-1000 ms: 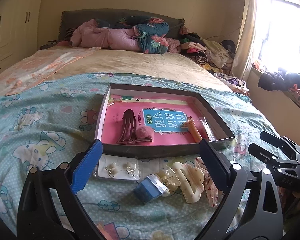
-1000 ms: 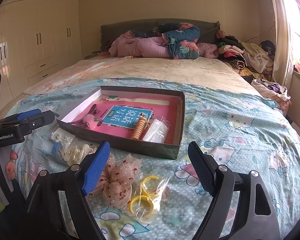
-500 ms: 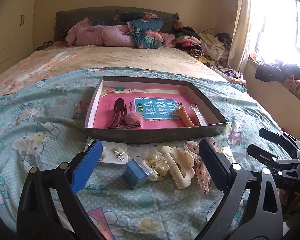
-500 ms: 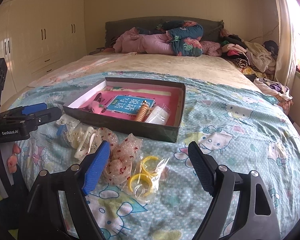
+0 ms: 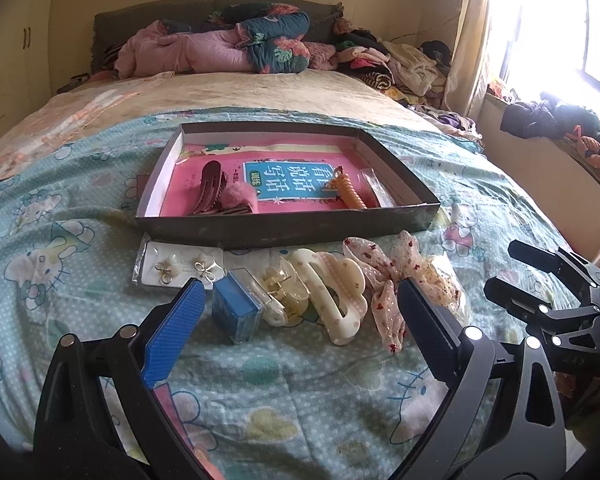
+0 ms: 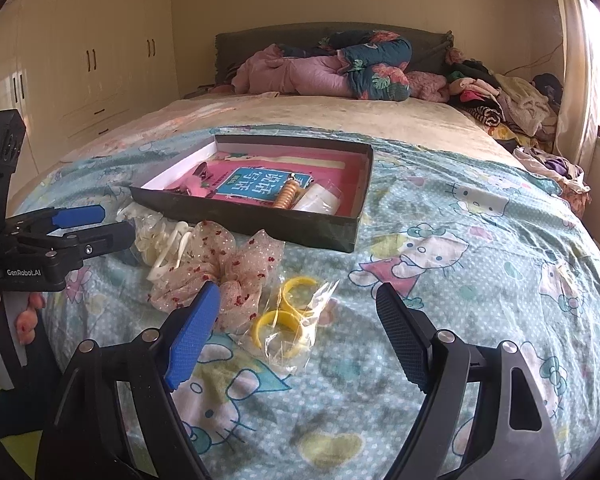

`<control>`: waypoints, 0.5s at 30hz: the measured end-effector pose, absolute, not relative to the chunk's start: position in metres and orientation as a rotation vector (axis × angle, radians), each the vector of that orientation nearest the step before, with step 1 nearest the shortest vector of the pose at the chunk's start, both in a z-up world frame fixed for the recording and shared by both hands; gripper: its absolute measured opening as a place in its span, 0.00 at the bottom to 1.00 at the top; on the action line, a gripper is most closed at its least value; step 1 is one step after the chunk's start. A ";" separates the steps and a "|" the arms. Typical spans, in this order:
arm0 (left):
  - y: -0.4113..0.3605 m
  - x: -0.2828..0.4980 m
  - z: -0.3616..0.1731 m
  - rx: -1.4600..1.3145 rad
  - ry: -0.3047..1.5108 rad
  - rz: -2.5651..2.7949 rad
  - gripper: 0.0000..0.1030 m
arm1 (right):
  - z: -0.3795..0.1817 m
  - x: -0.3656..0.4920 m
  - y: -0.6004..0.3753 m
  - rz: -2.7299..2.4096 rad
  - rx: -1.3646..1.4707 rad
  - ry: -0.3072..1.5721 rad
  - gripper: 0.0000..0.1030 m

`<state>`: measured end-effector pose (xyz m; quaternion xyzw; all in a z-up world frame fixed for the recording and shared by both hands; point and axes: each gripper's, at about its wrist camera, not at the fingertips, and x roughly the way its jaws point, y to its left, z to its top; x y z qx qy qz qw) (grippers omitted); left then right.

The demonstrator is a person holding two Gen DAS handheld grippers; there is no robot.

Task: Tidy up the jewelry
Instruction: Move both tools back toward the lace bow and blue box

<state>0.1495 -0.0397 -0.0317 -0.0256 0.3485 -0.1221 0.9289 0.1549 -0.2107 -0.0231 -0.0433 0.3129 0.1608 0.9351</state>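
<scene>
Beyond the fingers, a Hello Kitty sheet (image 6: 440, 248) covers the near half of the bed, with a beige blanket (image 5: 260, 92) farther up. Bundled pink and floral quilts (image 6: 340, 68) lie by the headboard (image 5: 112, 24). Cream wardrobes (image 6: 80, 52) stand far left of the fingers; heaped clothes (image 5: 388, 60) sit far right.

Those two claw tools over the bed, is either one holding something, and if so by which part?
Neither. The left gripper and the right gripper both hang open above the bedspread, jaws apart with nothing between them.
</scene>
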 end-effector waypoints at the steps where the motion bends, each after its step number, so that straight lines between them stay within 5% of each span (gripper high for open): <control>1: -0.040 0.150 -0.034 -0.053 0.723 -0.253 0.86 | -0.024 0.154 -0.210 0.333 -0.091 0.641 0.76; 15: -0.020 0.154 -0.056 -0.120 0.800 -0.181 0.69 | -0.034 0.160 -0.189 0.397 -0.140 0.657 0.76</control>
